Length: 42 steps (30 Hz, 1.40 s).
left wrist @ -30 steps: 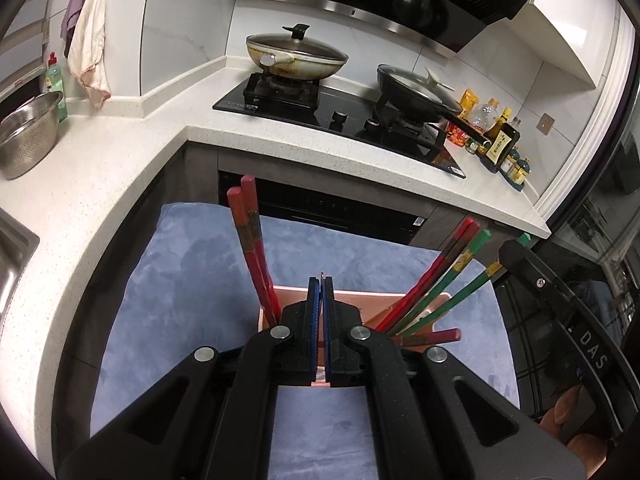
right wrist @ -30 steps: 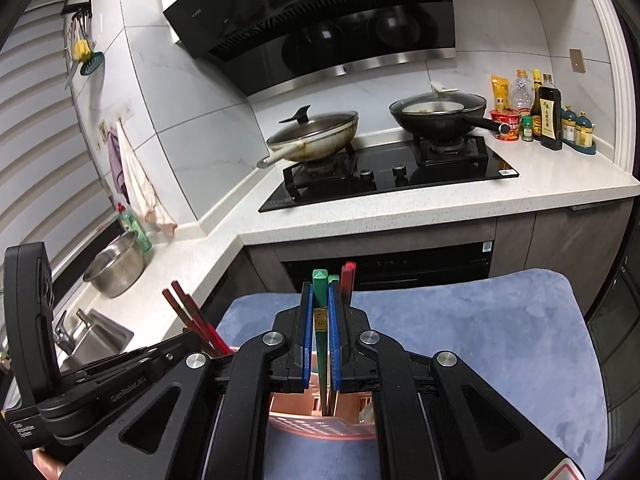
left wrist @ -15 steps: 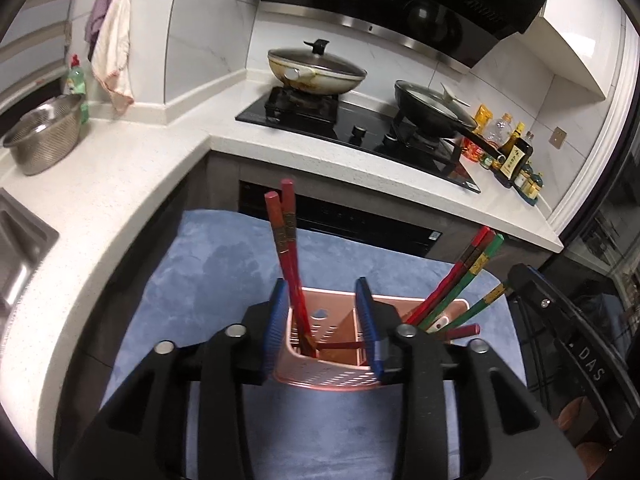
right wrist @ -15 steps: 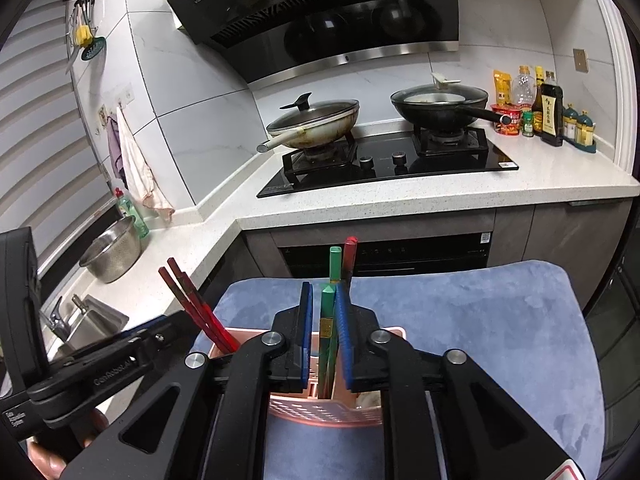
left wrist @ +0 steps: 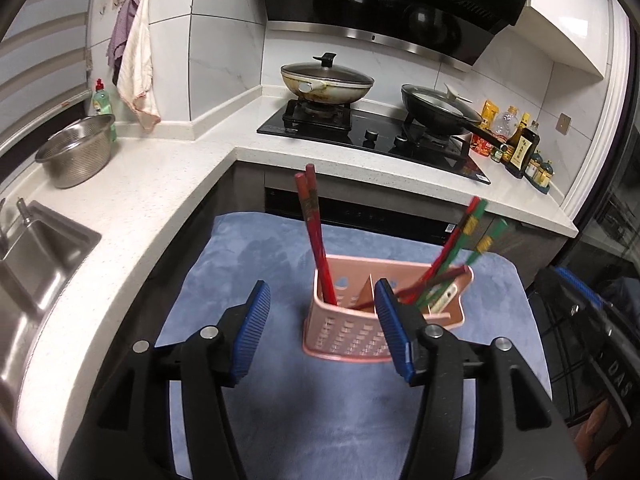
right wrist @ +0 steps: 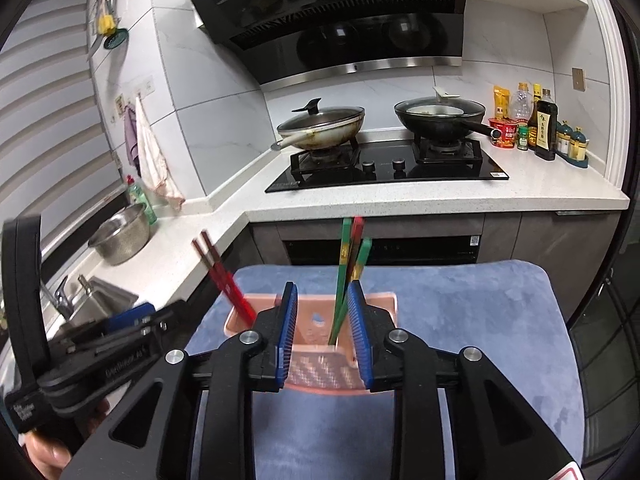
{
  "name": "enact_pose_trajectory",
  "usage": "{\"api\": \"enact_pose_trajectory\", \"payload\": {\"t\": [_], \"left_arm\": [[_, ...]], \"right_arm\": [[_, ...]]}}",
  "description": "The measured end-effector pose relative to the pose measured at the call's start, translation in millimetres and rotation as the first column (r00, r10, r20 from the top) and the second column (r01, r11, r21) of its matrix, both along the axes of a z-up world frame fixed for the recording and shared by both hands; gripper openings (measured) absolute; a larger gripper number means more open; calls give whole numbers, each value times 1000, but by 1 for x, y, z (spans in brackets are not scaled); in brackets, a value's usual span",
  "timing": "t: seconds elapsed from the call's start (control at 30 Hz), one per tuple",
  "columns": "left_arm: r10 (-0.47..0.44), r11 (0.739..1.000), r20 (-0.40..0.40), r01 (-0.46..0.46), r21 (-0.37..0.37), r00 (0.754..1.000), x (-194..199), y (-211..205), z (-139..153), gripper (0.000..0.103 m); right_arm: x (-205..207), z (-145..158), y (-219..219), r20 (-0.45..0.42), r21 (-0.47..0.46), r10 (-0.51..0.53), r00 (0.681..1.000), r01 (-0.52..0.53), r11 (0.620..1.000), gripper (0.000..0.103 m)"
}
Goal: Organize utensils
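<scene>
- The pink basket (left wrist: pixel 362 322) sits on the blue mat (left wrist: pixel 256 248), and I'll use it as the reference for everything below.
- Left gripper (left wrist: pixel 322 326) hovers just in front of the basket, fingers (left wrist: pixel 250 326) spread wide with nothing between them. The right-hand finger overlaps the basket's front in the left wrist view, but I can't tell if it's actually touching.
- Right gripper (right wrist: pixel 325 334) is right over the basket's near edge, fingers (right wrist: pixel 287 332) apart. The green chopsticks (right wrist: pixel 345 280) stand in the gap between them, and neither finger looks pressed on them.
- Two red chopsticks (left wrist: pixel 316 240) stand nearly upright in the basket's left compartment.
- A mixed red and green bunch (left wrist: pixel 460 248) leans out of the basket's right side, a bit blurry.
- There's something pale lying low in that right compartment, maybe a spoon, hard to say.
- Behind the basket, the white desk (left wrist: pixel 160 192) carries a steel bowl (left wrist: pixel 74 150) off to the left and a stove (left wrist: pixel 372 140) with two pans further back.
</scene>
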<state>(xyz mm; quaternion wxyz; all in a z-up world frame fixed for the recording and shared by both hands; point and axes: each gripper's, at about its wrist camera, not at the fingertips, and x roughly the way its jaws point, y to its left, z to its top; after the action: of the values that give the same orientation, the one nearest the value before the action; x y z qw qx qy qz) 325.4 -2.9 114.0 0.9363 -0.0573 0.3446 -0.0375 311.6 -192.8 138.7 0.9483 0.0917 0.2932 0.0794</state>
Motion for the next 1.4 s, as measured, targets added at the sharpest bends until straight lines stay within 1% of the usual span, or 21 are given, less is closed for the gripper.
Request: {"api": "enact_pose_trajectory", "payload": {"t": [0.03, 0.13, 0.37, 0.5, 0.67, 0.77, 0.93, 1.03, 1.13, 1.4], "left_arm": [[2, 1000, 0, -2, 2, 1000, -4, 0, 0, 58], [7, 1000, 8, -7, 22, 1000, -21, 0, 0, 60], [18, 998, -10, -18, 60, 1000, -52, -3, -8, 60], [21, 997, -21, -19, 78, 1000, -68, -4, -14, 60], [31, 993, -25, -28, 117, 999, -89, -9, -22, 60], [29, 992, -38, -24, 126, 999, -99, -11, -27, 61], [32, 988, -50, -24, 151, 998, -113, -15, -37, 64], [32, 988, -61, -23, 151, 998, -118, -16, -40, 66], [37, 988, -69, -26, 155, 997, -123, -17, -43, 71], [48, 985, -94, -31, 168, 994, -129, -17, -54, 75]], "right_arm": [[-5, -1, 0, -3, -2, 3, 1000, -3, 1000, 27], [-25, -6, 4, -17, -16, 17, 1000, -17, 1000, 27], [-68, -22, 16, -51, -52, 34, 998, -36, 998, 27], [-85, -30, 17, -77, -43, 36, 996, -39, 998, 32], [-106, -44, 20, -107, -66, 18, 994, -25, 997, 32], [-116, -51, 20, -121, -76, 11, 993, -20, 997, 32], [-129, -60, 19, -138, -96, -4, 990, -9, 995, 32], [-135, -64, 19, -145, -110, -11, 989, -5, 994, 32], [-140, -67, 19, -149, -129, -20, 989, 1, 992, 32], [-144, -76, 17, -183, -131, -37, 982, 13, 991, 32]]}}
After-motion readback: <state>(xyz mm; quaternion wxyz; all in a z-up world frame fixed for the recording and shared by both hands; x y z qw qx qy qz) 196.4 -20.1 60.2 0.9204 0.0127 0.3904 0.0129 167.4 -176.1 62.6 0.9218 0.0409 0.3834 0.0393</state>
